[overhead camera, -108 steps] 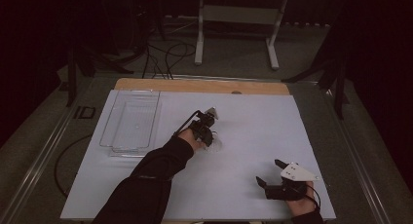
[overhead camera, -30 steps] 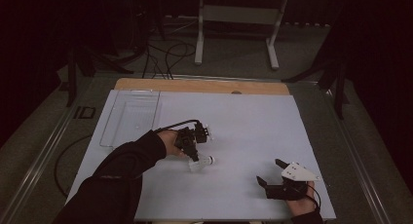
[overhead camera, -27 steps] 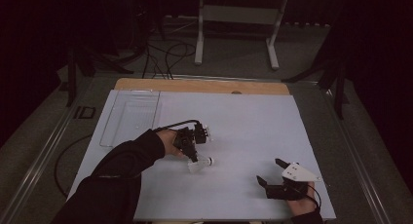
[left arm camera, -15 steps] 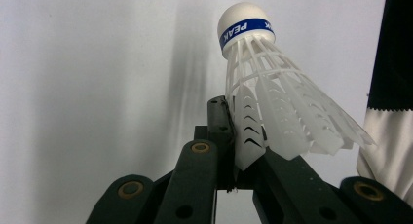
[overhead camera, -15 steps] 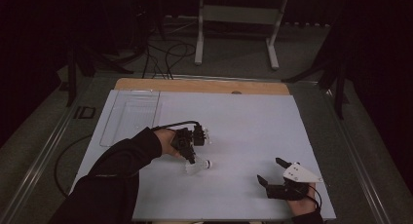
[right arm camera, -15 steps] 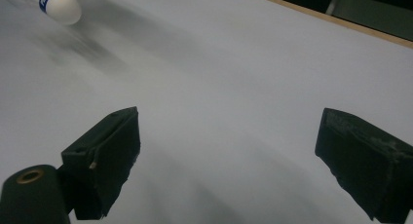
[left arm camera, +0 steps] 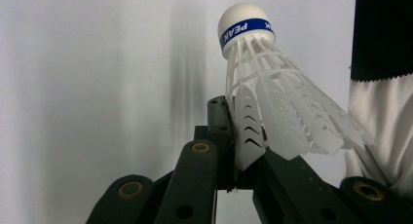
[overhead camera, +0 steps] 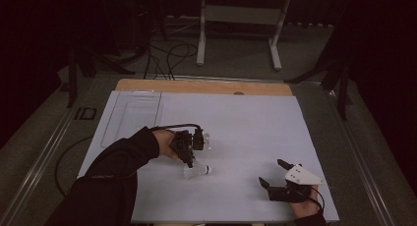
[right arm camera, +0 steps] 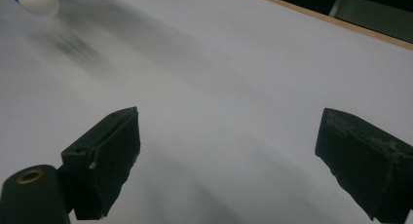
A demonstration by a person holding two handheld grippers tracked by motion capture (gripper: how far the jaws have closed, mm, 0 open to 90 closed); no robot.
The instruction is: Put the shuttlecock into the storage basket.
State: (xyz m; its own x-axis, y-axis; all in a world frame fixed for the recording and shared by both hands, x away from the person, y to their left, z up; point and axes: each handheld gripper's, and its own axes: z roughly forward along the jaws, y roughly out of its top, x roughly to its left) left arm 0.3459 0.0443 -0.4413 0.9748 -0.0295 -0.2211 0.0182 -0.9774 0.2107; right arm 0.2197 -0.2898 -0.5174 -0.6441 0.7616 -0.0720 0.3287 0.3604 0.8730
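Left tool (overhead camera: 189, 159): held in the person's left hand over the middle-left of the counter, its black jaws drawn together and clamped on the rim of a shuttlecock's skirt; in the left gripper view (left arm camera: 234, 151) one white vane sits pinched between the two jaws.

Shuttlecock (overhead camera: 196, 171): white plastic, at the left tool's tip, just toward the person from it, low over or on the white sheet; whether it touches the sheet cannot be told. In the left gripper view (left arm camera: 272, 97) the rounded cork points away from the tool, and a blue band with white letters runs round the cork's base. Its cork also shows at the top left corner of the right gripper view (right arm camera: 36, 1).

Right tool (overhead camera: 282, 179): held in the person's right hand near the counter's near right corner, well apart from the left tool; the jaws stand wide apart with nothing between them, as the right gripper view (right arm camera: 229, 160) shows above bare sheet.

Counter (overhead camera: 246, 132): covered by a white sheet, with a wooden strip (overhead camera: 206, 86) along the far edge.

Clear tray (overhead camera: 132, 115): lies at the counter's far left, apart from both tools.

Left sleeve (overhead camera: 113, 177): dark, entering from the bottom left.
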